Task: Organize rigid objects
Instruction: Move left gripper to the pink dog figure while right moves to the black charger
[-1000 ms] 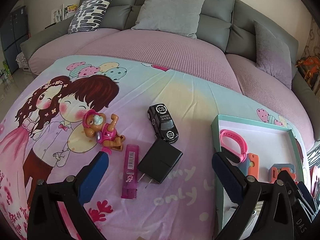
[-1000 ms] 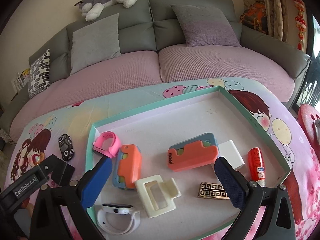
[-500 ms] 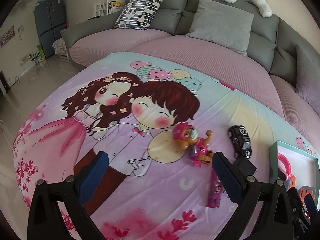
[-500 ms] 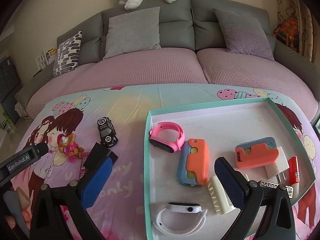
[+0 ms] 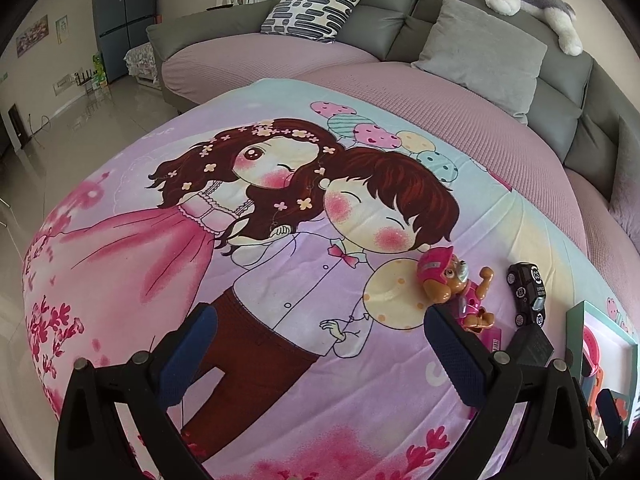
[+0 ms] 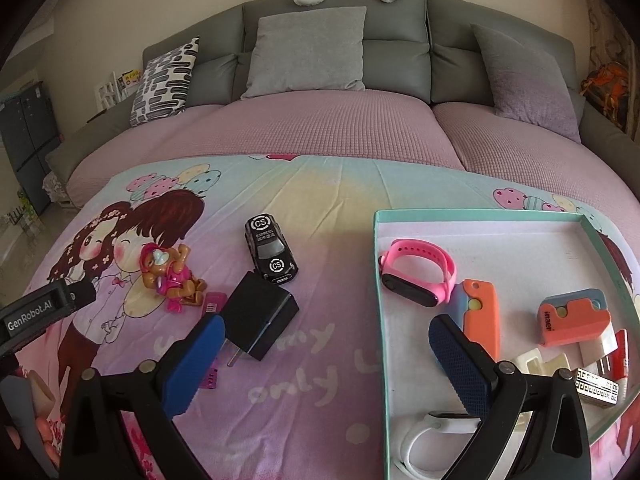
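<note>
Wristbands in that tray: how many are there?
2. A pink wristband lies at the tray's far left; a white wristband at its near left, partly hidden behind the claw.

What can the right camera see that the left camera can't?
Only the right wrist view shows the white watch, the orange cases and most of the tray. Only the left wrist view shows the floor and cabinet. Both show the toy car, puppy toy and black charger.
</note>
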`<state>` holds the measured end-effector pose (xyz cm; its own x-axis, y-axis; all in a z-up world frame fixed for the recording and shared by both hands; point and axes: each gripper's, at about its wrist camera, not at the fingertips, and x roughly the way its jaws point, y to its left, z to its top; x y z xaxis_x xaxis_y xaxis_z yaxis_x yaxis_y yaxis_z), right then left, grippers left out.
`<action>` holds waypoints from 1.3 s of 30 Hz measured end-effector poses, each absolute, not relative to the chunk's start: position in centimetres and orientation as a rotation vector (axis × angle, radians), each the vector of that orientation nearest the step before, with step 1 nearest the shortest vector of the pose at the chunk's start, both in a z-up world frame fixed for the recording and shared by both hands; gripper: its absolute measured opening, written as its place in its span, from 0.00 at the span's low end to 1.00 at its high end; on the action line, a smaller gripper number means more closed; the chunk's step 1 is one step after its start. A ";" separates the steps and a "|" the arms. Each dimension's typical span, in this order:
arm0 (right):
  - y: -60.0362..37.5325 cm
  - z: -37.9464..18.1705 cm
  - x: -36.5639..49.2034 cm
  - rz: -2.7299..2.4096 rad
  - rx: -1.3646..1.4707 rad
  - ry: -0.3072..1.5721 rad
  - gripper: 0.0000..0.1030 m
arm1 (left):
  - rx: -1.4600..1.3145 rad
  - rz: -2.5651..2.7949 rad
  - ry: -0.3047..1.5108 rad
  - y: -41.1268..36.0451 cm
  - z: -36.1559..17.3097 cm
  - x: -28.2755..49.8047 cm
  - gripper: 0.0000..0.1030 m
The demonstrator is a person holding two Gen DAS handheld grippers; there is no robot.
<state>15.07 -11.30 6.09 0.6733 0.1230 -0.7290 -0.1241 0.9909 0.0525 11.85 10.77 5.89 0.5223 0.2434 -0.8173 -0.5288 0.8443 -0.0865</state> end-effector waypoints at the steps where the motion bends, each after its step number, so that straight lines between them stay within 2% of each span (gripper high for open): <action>1: -11.0 6.0 15.0 0.145 -0.008 0.820 1.00 | -0.352 0.474 0.912 11.0 5.8 11.8 1.00; 9: -10.5 4.8 15.4 0.182 0.042 0.847 1.00 | -0.383 0.434 0.939 11.3 4.4 12.8 1.00; 16: -9.7 4.4 15.7 0.193 -0.063 0.848 1.00 | -0.421 0.396 0.977 11.5 2.8 13.6 1.00; 25: -8.6 4.1 15.8 0.212 -0.199 0.848 0.94 | -0.469 0.382 0.989 12.3 2.0 13.7 1.00; 27: -8.2 4.0 15.9 0.231 -0.224 0.846 0.89 | -0.476 0.381 0.989 12.4 1.9 13.7 1.00; 39: -7.1 3.2 17.2 0.293 -0.306 0.874 0.86 | -0.469 0.381 0.991 12.5 1.5 14.6 1.00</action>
